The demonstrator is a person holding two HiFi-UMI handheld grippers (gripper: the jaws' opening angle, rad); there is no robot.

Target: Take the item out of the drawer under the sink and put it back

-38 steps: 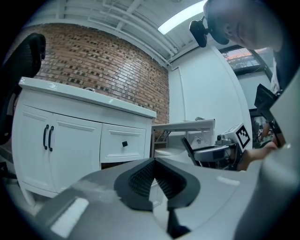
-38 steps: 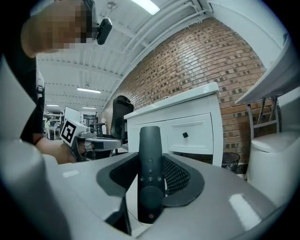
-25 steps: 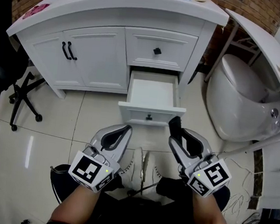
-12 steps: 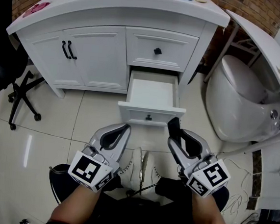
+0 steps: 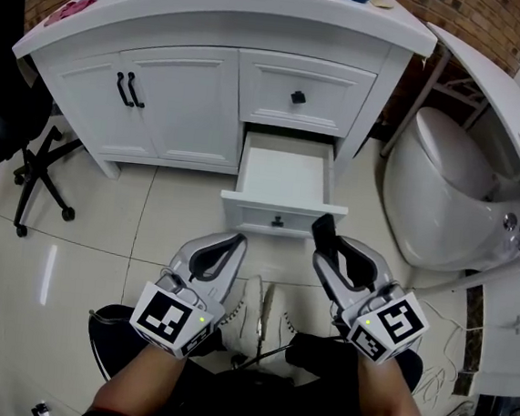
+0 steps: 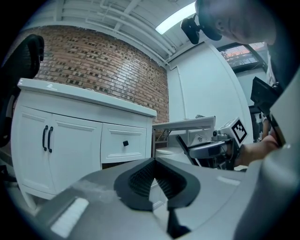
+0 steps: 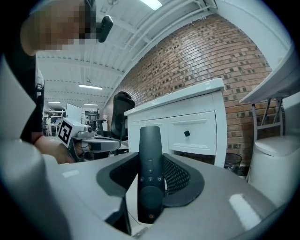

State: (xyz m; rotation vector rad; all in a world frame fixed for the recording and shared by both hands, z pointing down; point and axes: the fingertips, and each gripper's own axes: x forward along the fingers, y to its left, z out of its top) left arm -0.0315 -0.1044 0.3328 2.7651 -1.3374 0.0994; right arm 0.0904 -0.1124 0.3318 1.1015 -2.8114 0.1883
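Note:
The lower drawer (image 5: 282,219) under the sink counter stands pulled out, and its white inside shows nothing in it. My right gripper (image 5: 331,248) hovers just in front of the drawer's front panel, shut on a black remote control (image 7: 150,173) that sticks out past the jaws toward the drawer (image 5: 323,228). My left gripper (image 5: 227,245) hangs level to the left of the drawer front, its jaws shut with nothing between them (image 6: 153,163).
The white vanity has double doors (image 5: 160,101) and a closed upper drawer (image 5: 298,95). A white toilet (image 5: 453,194) stands to the right, a black office chair (image 5: 26,162) to the left. The person's white shoes (image 5: 263,314) rest on the tiled floor below the grippers.

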